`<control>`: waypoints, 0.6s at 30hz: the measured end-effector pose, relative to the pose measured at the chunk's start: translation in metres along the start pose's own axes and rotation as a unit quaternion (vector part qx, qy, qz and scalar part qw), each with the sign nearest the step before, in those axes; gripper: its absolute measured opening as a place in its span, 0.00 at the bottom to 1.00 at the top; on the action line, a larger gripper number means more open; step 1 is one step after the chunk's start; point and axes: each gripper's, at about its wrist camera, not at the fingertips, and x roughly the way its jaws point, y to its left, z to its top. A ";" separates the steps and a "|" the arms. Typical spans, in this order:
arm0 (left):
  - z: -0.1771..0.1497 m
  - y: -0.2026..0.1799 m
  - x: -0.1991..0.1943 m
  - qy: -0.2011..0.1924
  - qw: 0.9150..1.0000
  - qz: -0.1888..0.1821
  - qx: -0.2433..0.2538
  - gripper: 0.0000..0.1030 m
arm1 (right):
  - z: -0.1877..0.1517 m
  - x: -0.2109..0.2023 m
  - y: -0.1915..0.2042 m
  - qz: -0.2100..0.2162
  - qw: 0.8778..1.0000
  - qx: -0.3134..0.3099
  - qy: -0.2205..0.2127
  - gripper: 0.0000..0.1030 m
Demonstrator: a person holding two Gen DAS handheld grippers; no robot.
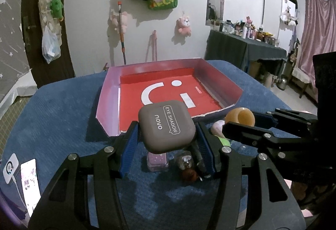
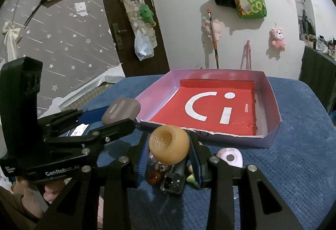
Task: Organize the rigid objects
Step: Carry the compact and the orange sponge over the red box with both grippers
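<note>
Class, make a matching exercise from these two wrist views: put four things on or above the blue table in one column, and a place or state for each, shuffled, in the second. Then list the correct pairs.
Things
1. grey-brown rounded eye shadow case
2. amber plastic jar without a lid
3. shallow cardboard tray with a red floor
4. small dark cube with white stars

Place or state
A. lies on the blue cloth below the right gripper
B. held between the left gripper's fingers
C. holds no objects
D. held between the right gripper's fingers

Pairs: 1-B, 2-D, 3-C, 4-A
</note>
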 end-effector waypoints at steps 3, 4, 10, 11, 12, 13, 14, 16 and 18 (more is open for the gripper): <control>0.005 -0.002 0.000 -0.003 1.000 -0.001 0.001 0.51 | 0.005 -0.004 -0.004 -0.003 1.000 0.003 -0.002 0.37; 0.008 -0.002 0.001 -0.003 1.000 -0.002 0.001 0.51 | 0.006 -0.005 -0.006 -0.004 1.000 0.004 -0.002 0.37; 0.030 -0.001 0.016 0.002 1.000 -0.007 0.001 0.51 | 0.021 -0.001 -0.020 -0.012 1.000 0.019 0.006 0.37; 0.034 0.000 0.020 0.002 1.000 -0.009 0.001 0.51 | 0.026 0.001 -0.025 -0.015 1.000 0.023 0.008 0.37; 0.038 0.001 0.024 0.002 1.000 -0.009 0.000 0.51 | 0.031 0.003 -0.028 -0.017 1.000 0.025 0.009 0.37; 0.041 0.003 0.028 0.003 1.000 -0.009 -0.001 0.51 | 0.035 0.005 -0.031 -0.021 0.999 0.026 0.010 0.37; 0.047 0.005 0.035 0.005 1.000 -0.009 -0.004 0.51 | 0.039 0.007 -0.033 -0.023 0.999 0.027 0.011 0.37; 0.053 0.008 0.045 0.008 1.000 -0.009 -0.007 0.51 | 0.049 0.014 -0.039 -0.028 0.999 0.029 0.015 0.37; 0.060 0.013 0.056 0.011 1.000 -0.008 -0.009 0.51 | 0.058 0.024 -0.046 -0.030 0.999 0.029 0.021 0.37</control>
